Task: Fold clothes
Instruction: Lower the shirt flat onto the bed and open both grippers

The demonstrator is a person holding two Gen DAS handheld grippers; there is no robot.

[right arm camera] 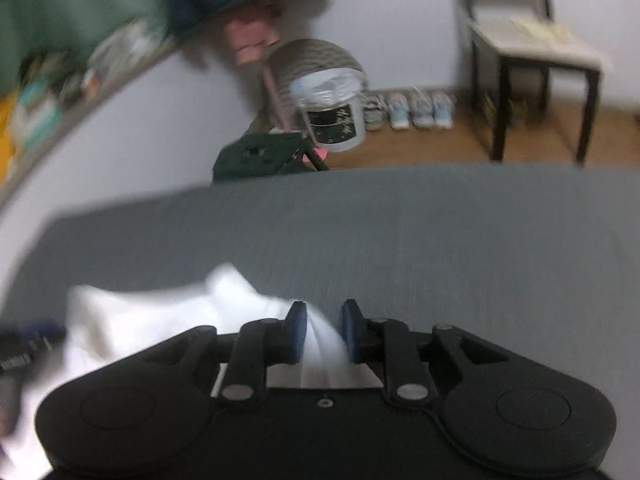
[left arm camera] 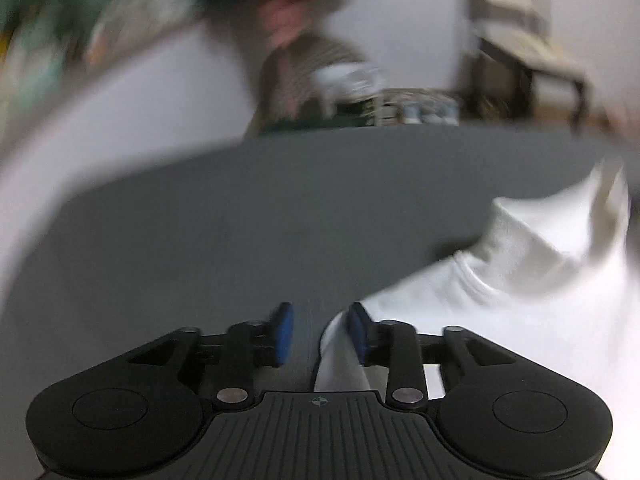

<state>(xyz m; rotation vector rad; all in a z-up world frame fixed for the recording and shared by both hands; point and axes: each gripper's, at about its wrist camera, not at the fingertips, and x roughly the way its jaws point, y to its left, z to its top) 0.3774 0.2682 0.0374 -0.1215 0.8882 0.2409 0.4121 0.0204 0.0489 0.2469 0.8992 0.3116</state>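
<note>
Nearest the left wrist camera, the left gripper [left arm camera: 320, 330] is seen with its blue pads [left arm camera: 285, 334] set a moderate gap apart; an edge of the white garment [left arm camera: 520, 280] lies against the inner face of the right-hand pad, with bare surface showing in the rest of the gap, so whether the cloth is pinched cannot be told. In the right wrist view, the right gripper [right arm camera: 323, 330] is likewise partly open, and a pleated fold of the white garment [right arm camera: 168, 312] fills the space between its pads [right arm camera: 298, 330]; a firm clamp cannot be confirmed. The garment is bunched on the grey table [right arm camera: 440, 240], spread between the two grippers. Beyond the table edge, blurred by motion, a white bucket [right arm camera: 334, 116], a row of shoes [right arm camera: 416, 110] on a wooden floor, and a dark-framed chair [right arm camera: 532, 52] against a pale wall are shown.
</note>
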